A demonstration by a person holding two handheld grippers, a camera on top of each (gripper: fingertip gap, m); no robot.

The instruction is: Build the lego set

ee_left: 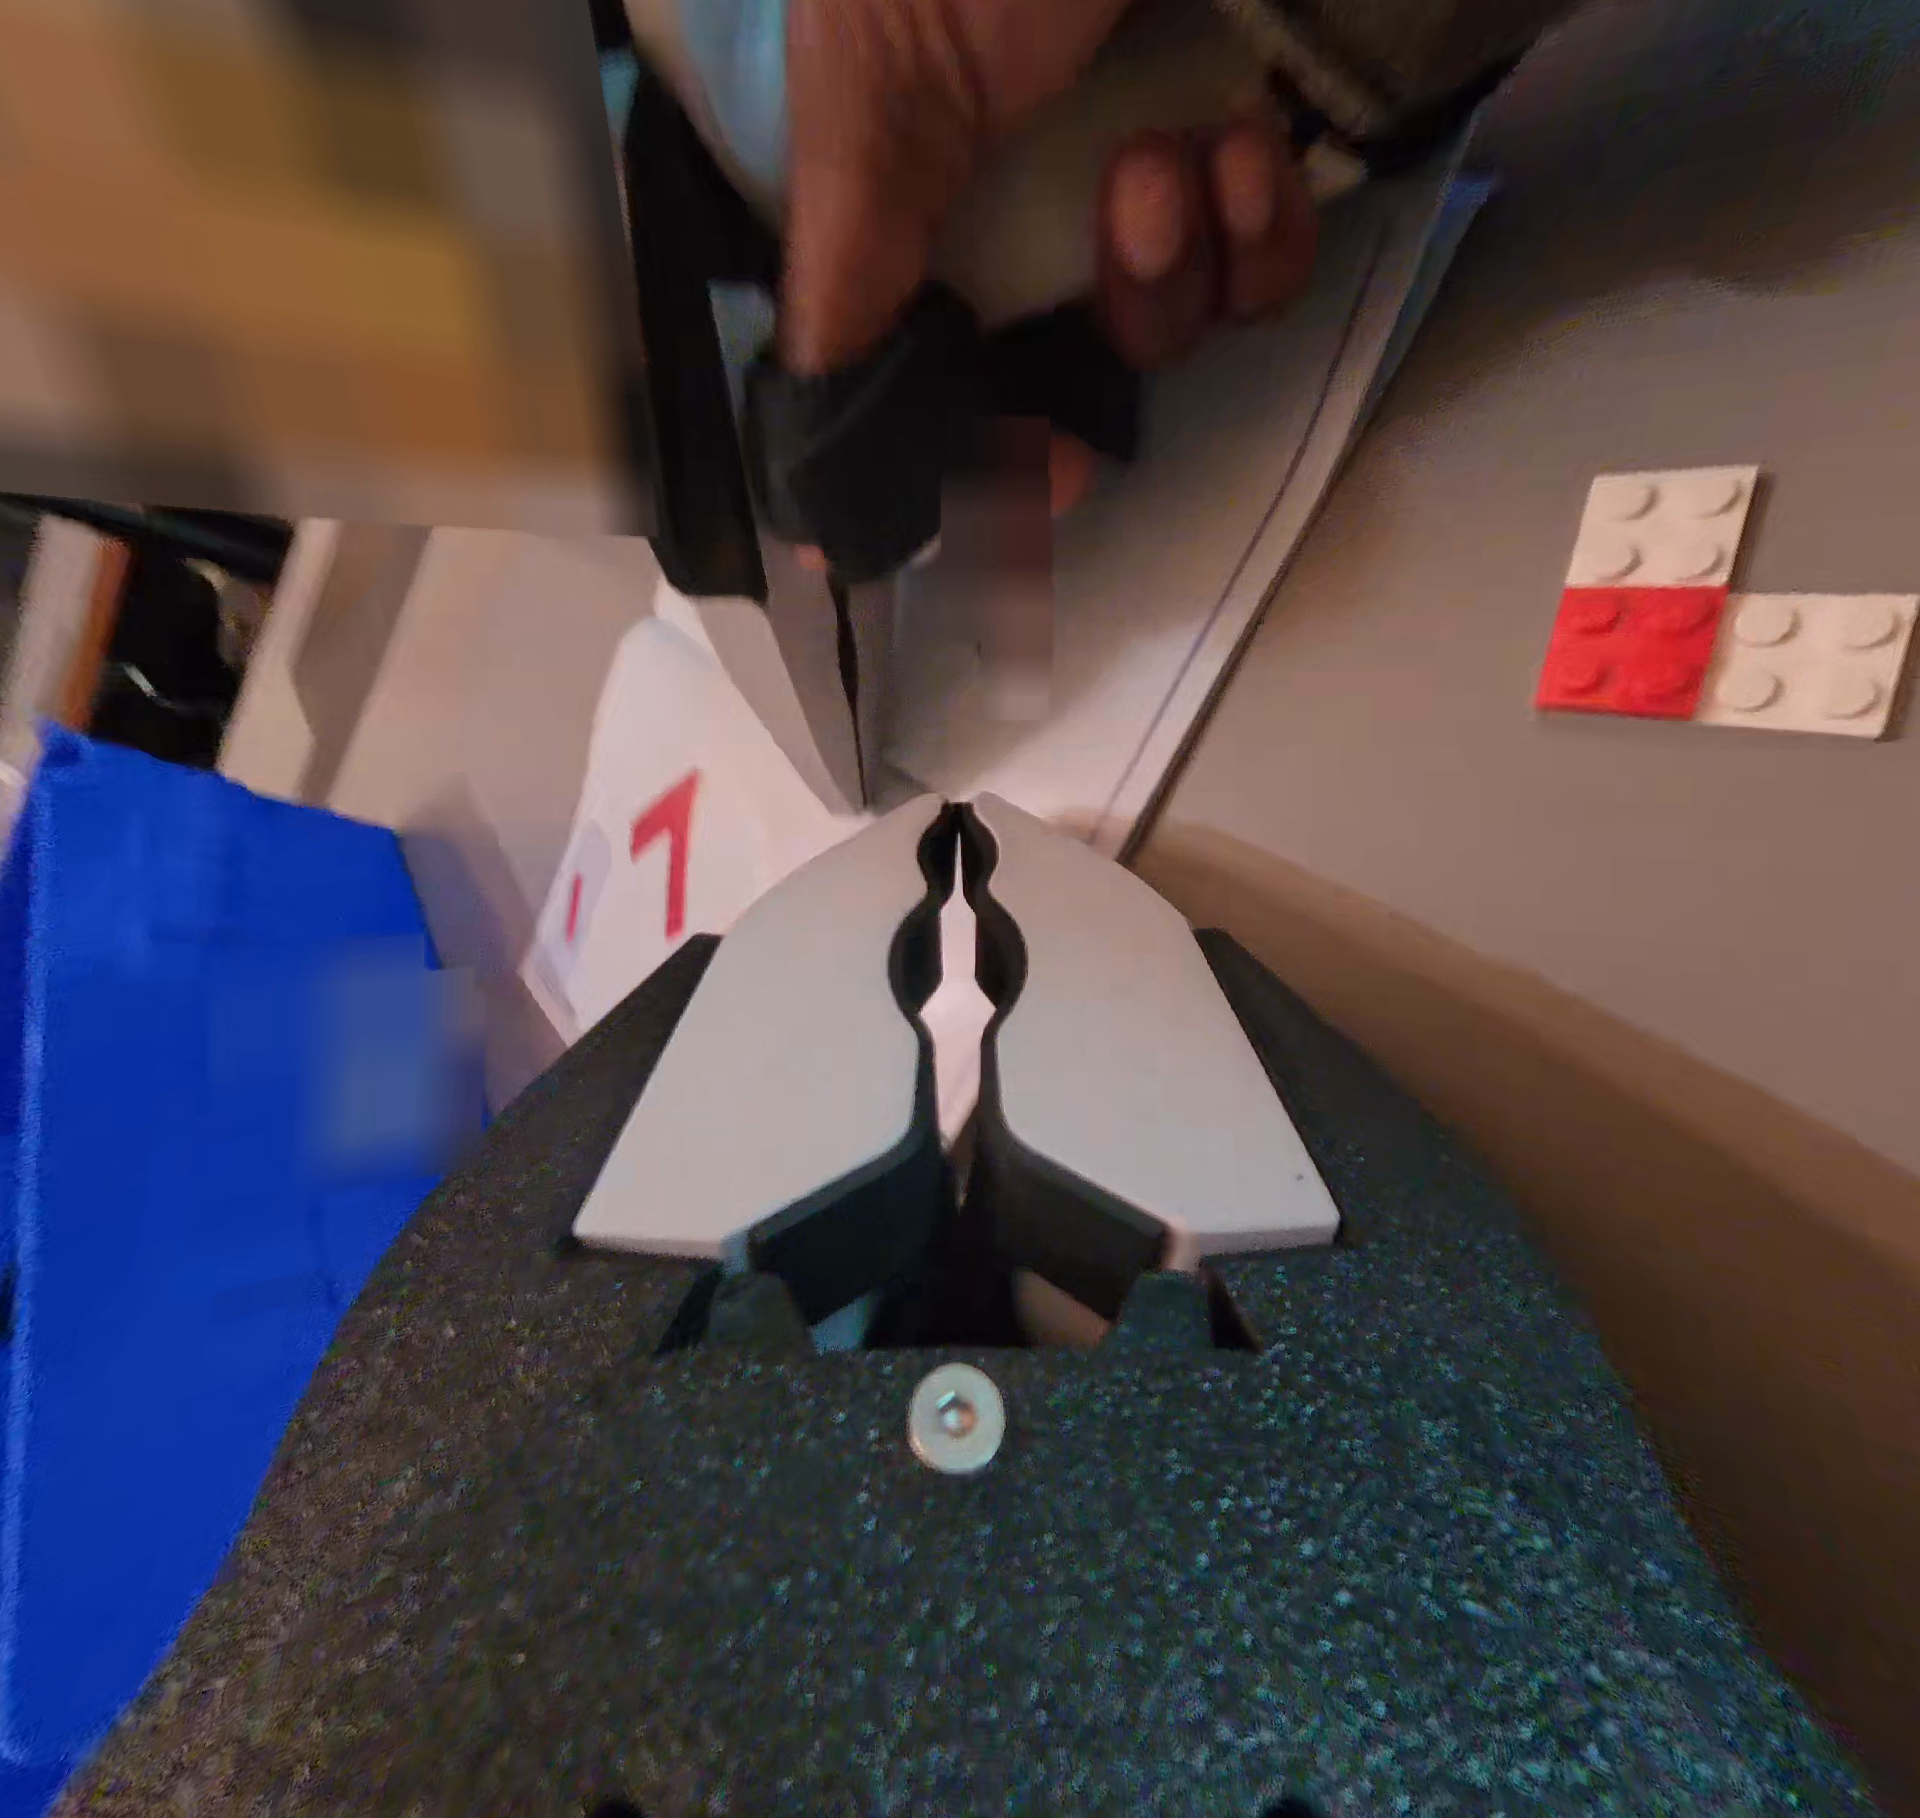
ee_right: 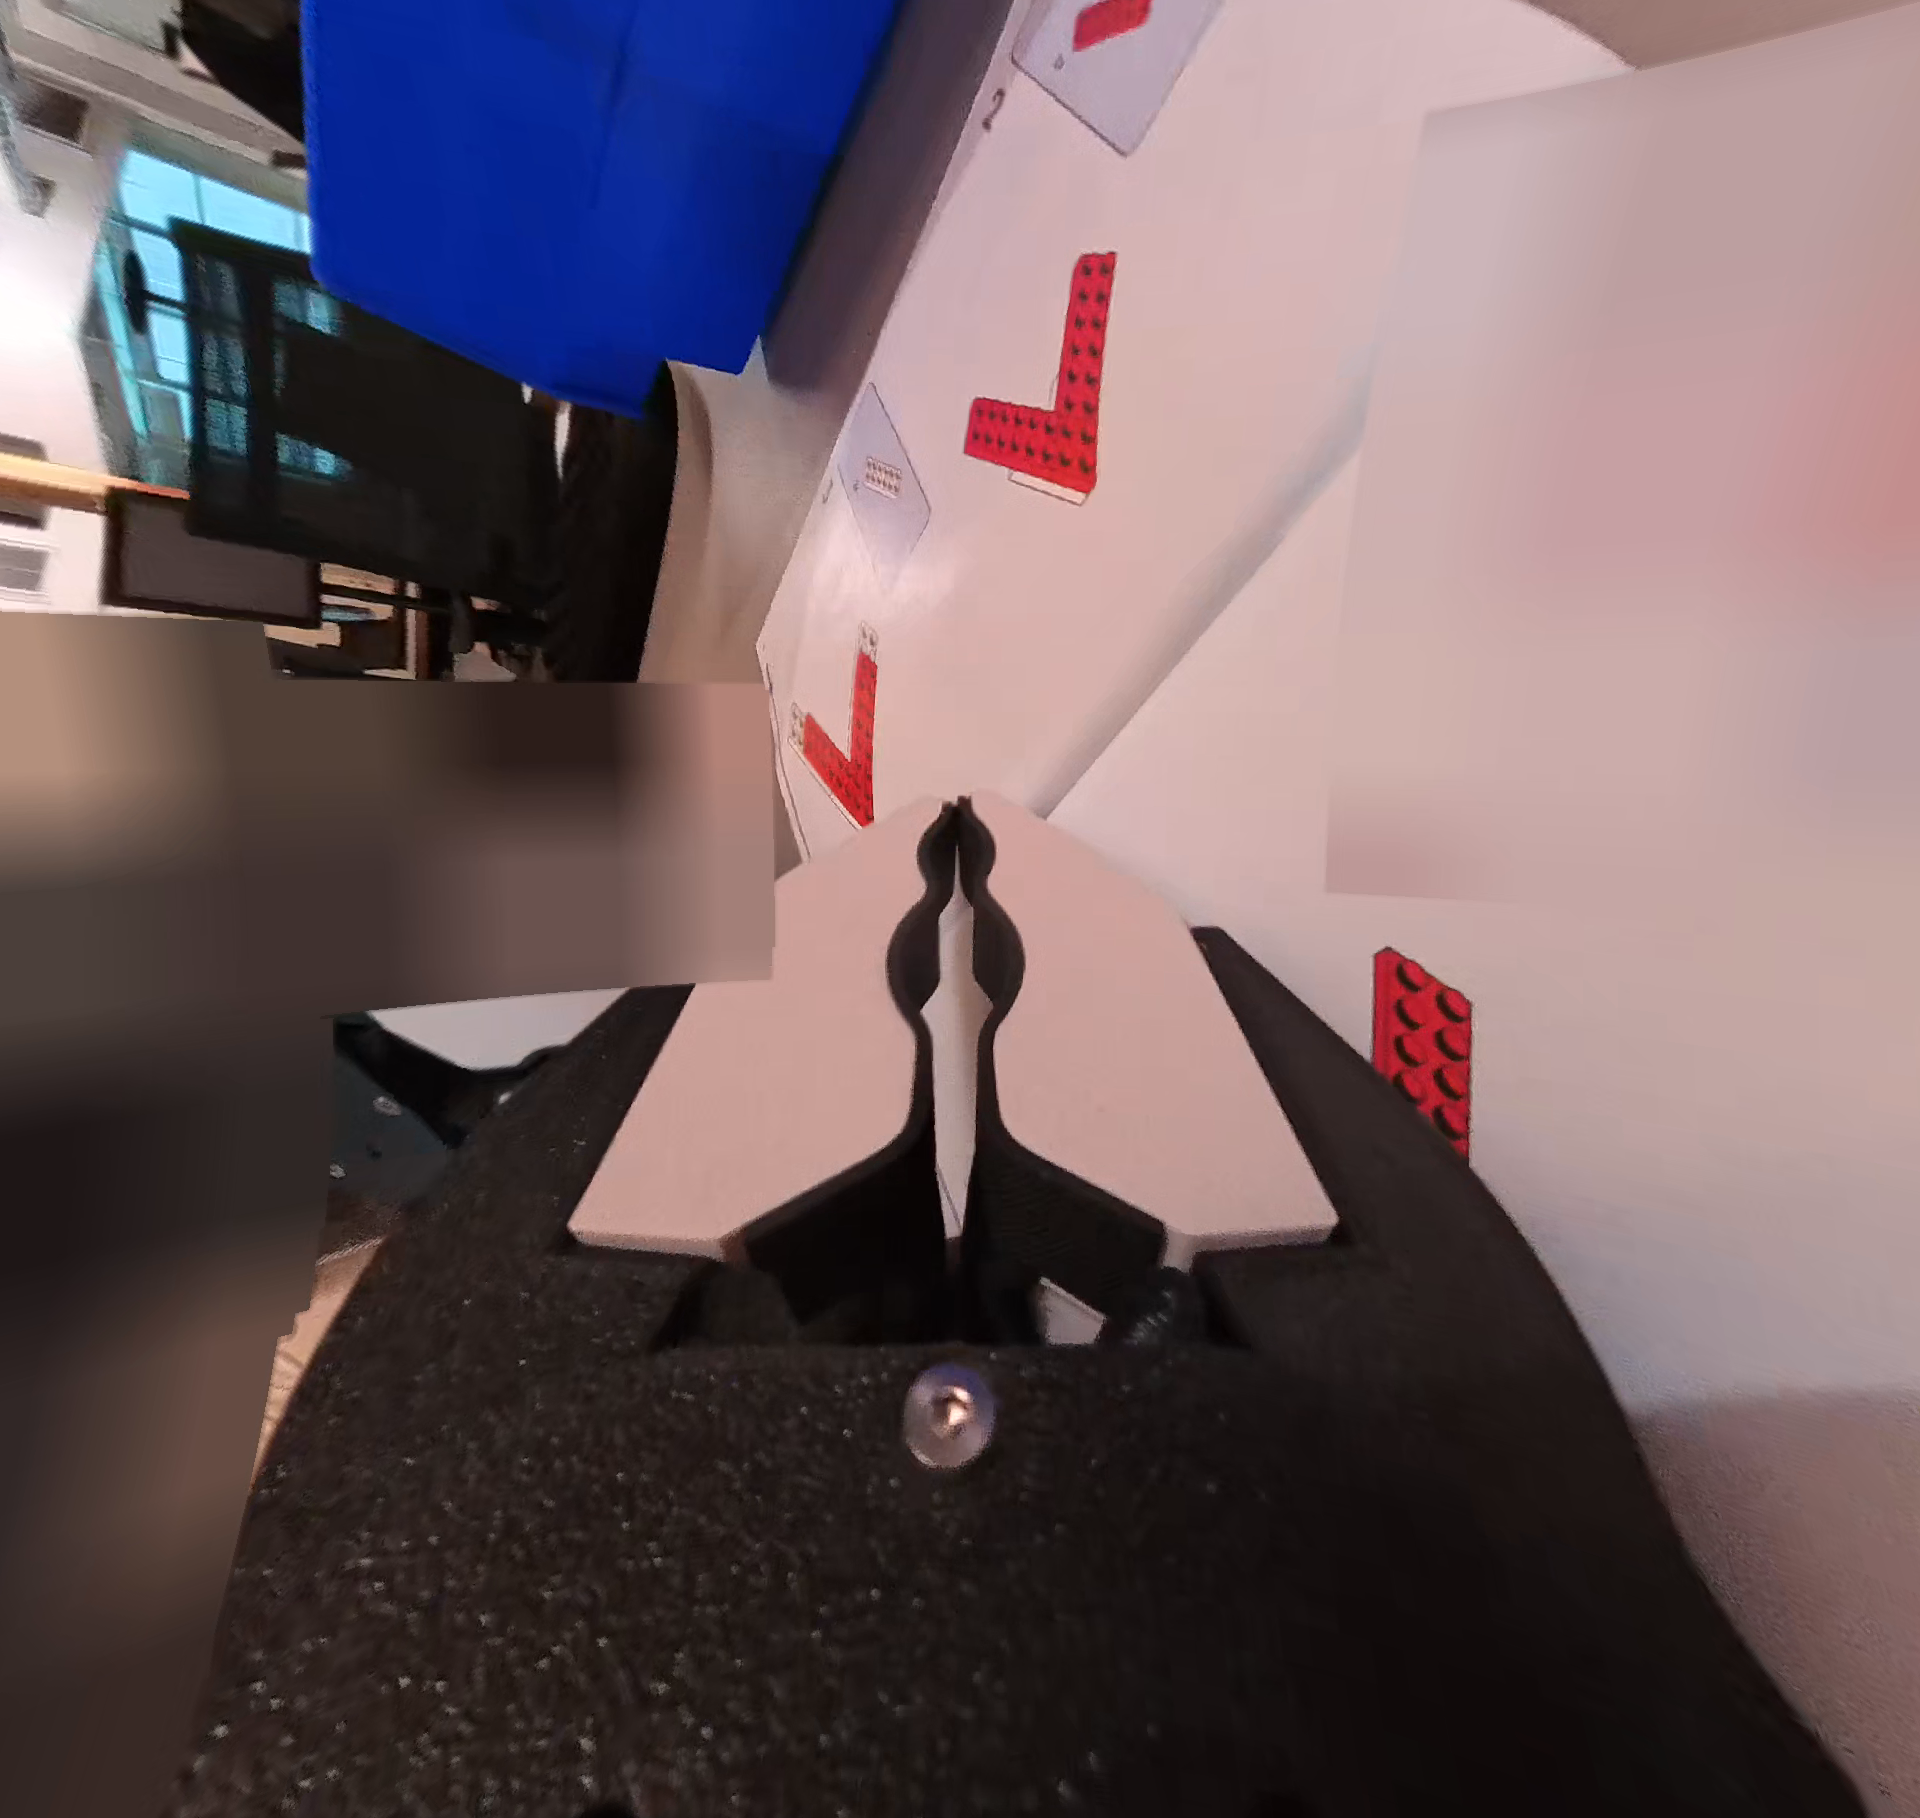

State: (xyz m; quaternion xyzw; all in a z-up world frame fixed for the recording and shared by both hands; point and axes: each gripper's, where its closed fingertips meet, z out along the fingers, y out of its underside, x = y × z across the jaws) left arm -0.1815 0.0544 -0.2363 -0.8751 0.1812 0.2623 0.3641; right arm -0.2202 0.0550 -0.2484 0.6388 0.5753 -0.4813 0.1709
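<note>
A small flat build (ee_left: 1662,615) of two white square plates and one red plate lies on the grey table (ee_left: 1455,833) at the right of the left wrist view. My left gripper (ee_left: 958,812) is shut, fingertips together, just above the white instruction sheet (ee_left: 665,833). My right gripper (ee_right: 961,810) is shut too, its tips close over the same sheet (ee_right: 1039,542) with red L-shaped drawings. In the left wrist view the right gripper (ee_left: 854,729) comes down from above in a hand (ee_left: 935,106), its tips near the sheet right in front of my left fingertips.
A blue box (ee_left: 187,1041) stands at the left of the sheet and also shows in the right wrist view (ee_right: 582,127). A red brick picture (ee_right: 1421,1051) sits on the page to the right. The table's brown edge (ee_left: 1558,1093) runs along the right. My two grippers' fingertips are within a few centimetres of each other. From the right gripper's tips to the red brick picture (ee_right: 1421,1051) is close to 8 cm.
</note>
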